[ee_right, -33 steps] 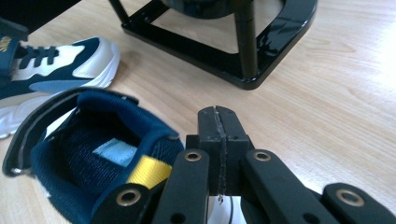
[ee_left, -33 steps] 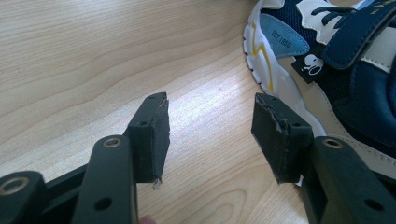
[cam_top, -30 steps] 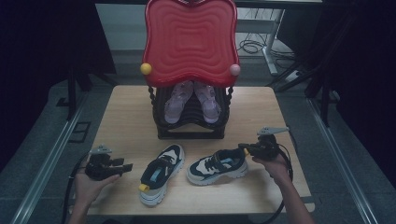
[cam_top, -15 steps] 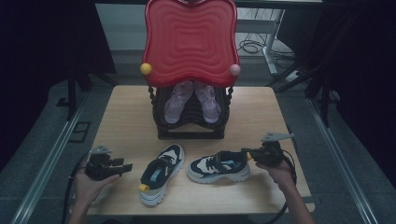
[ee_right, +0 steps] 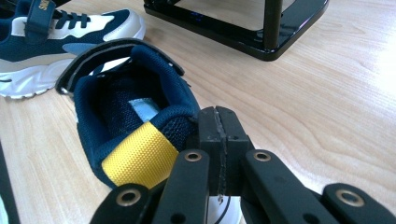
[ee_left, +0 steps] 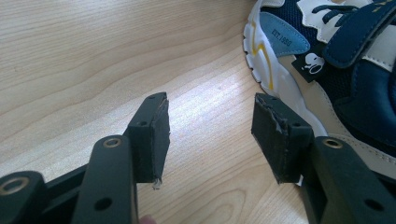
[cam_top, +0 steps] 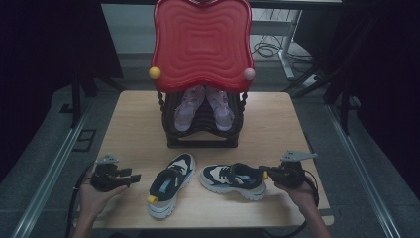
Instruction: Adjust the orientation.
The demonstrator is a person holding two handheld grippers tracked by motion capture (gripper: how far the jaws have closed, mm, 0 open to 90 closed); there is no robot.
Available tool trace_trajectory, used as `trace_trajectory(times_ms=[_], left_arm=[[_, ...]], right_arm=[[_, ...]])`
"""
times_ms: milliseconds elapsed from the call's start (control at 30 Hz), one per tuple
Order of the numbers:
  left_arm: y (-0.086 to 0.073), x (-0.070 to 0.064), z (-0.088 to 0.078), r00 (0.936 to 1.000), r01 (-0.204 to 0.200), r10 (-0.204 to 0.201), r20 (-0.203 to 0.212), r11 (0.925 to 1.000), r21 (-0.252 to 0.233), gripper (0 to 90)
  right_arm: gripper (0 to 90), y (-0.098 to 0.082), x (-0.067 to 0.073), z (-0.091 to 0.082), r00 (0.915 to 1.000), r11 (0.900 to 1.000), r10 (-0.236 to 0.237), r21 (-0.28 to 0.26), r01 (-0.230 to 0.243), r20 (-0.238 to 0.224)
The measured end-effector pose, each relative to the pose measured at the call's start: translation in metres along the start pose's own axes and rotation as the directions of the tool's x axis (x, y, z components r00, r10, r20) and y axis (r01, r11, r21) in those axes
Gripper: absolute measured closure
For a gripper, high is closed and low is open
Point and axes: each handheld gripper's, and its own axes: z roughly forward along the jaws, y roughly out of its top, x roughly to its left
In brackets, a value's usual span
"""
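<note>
Right tongs (cam_top: pixel 268 174) lie low and level near the table's front right corner, pointing left along the front edge, hand (cam_top: pixel 297 191) under them, forearm coming in from the front. In the right gripper view (ee_right: pixel 217 135) the jaws are pressed flat together with no gap, tips at the heel collar of the navy and white sneaker with yellow heel tab (ee_right: pixel 135 126); cannot tell if collar fabric is pinched between the pads or only touched. That sneaker (cam_top: pixel 233 179) lies on its sole near the front edge, right of centre, toe to the left, heel toward the right tongs.

Left tongs (cam_top: pixel 130 176) rest level near the front left corner, pointing right, hand (cam_top: pixel 96 196) cupped beneath. In the left gripper view (ee_left: pixel 210 128) jaws stand wide apart, bare wood table (ee_left: pixel 93 60) between them, nothing held.

Second matching navy and white sneaker (cam_top: pixel 171 184) sits between the two tongs, angled, heel toward the front edge, just beside the left tongs, apart from the pads (ee_left: pixel 156 135).

Black rack (cam_top: pixel 203 134) stands at table centre toward the back edge, pale pink shoes (cam_top: pixel 203 106) inside, red wavy plastic tray (cam_top: pixel 202 44) on top. Nothing lies between the tongs and the sneakers.
</note>
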Motion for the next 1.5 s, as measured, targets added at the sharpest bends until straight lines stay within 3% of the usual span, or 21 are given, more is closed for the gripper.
trace_trajectory(times_ms=[567,900,1500], left_arm=[[0.0,-0.001,-0.001,1.0,0.001,-0.001,-0.001,1.0,-0.001,46.1],[0.0,-0.001,-0.002,1.0,-0.001,0.001,-0.001,1.0,-0.006,46.1],[0.0,-0.003,-0.002,1.0,-0.002,0.002,-0.001,1.0,-0.007,46.1]], right_arm=[[89.3,-0.021,0.018,-0.013,0.9998,0.999,0.019,-0.05,-0.019,0.011],[89.2,-0.03,0.032,-0.019,0.9987,0.997,0.029,-0.072,-0.026,0.041],[89.2,-0.036,0.048,-0.022,0.9974,0.996,0.024,-0.084,-0.018,0.068]])
